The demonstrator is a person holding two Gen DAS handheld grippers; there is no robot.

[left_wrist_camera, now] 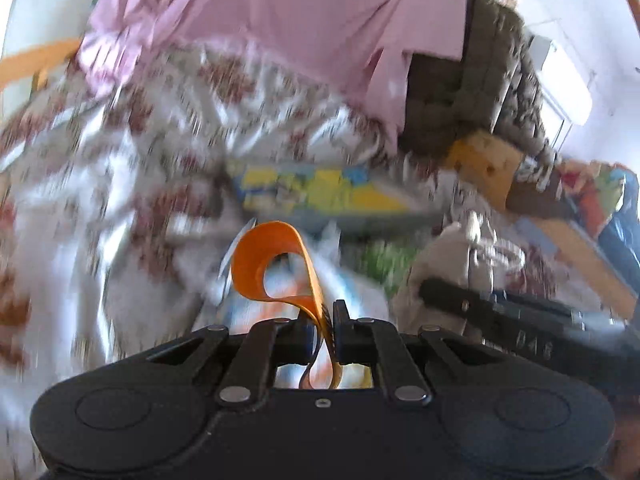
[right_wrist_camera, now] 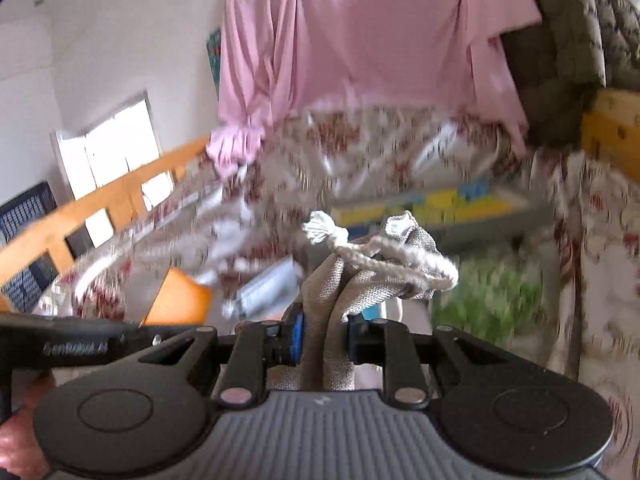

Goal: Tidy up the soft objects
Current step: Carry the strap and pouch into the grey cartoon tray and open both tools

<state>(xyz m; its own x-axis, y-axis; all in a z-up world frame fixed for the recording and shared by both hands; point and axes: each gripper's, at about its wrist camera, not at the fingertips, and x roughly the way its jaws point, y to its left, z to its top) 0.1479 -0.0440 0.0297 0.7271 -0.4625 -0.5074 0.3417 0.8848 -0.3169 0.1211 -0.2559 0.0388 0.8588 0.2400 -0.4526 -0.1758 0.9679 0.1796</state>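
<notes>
Floral bedspread [left_wrist_camera: 120, 184] under pink cloth [left_wrist_camera: 304, 20]

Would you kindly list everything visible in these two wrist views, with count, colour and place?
orange strap: one, orange, looped, pinched in the left gripper's jaws
drawstring bag: one, grey-beige with white cord, clamped in the right gripper's jaws
pink cloth: one, pink, hanging at the top of both views
floral sheet: one, white with red flowers, spread across the bed
quilted blanket: one, olive-grey, upper right
wooden rail: one, orange-brown, left of the bed
patterned mat: one, yellow and blue, blurred, centre
left gripper: one, black, shut on the strap
right gripper: one, black, shut on the bag
</notes>
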